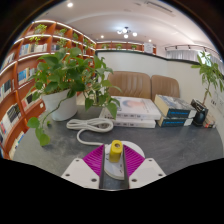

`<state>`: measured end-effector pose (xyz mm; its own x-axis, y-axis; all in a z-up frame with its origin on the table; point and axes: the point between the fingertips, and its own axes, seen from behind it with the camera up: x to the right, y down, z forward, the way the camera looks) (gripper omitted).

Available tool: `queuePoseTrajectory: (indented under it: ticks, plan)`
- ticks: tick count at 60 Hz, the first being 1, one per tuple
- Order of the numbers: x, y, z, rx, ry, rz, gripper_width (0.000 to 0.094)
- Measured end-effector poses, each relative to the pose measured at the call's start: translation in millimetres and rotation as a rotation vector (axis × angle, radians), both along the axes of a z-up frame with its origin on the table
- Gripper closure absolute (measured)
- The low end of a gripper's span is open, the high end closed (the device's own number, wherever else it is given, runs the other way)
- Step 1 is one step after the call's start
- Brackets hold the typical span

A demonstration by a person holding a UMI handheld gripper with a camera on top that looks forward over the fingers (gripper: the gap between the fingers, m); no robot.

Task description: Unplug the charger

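Charger [116, 152], a small yellow-capped plug, sits low in the centre of the frame between the gripper [115, 163] fingers, whose magenta pads [96, 159] flank it closely, though I cannot tell whether they press on it. Its white cable [88, 125] coils just beyond, toward the potted plant [70, 75] at upper left. Stacked books [160, 110] lie at centre right, well out of the way.
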<state>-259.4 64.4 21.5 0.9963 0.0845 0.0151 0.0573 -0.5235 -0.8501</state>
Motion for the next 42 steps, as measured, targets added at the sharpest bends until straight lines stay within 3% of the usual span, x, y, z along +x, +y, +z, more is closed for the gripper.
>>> queuePoseTrajectory:
  ticks: [3, 10, 21, 26, 27, 35, 37, 42]
  plan:
    - [2.2, 6.2, 1.7, 0.014, 0.001, -0.015, 0.0801]
    - [0.9, 8.0, -0.1, 0.016, 0.018, -0.04, 0.0888]
    - [1.2, 10.2, -1.7, -0.006, 0.007, -0.047, 0.0904]
    - [-0.7, 7.4, -1.6, -0.128, 0.027, -0.01, 0.0917]
    - [-2.2, 11.3, 13.0, -0.118, 0.077, 0.002, 0.0917]
    - [66.4, 52.4, 197.5, 0.235, 0.103, -0.035, 0.0912]
    - [80.9, 53.7, 229.3, 0.277, 0.098, -0.041, 0.0908]
    - [117.7, 43.6, 251.0, 0.306, 0.079, -0.051, 0.0902]
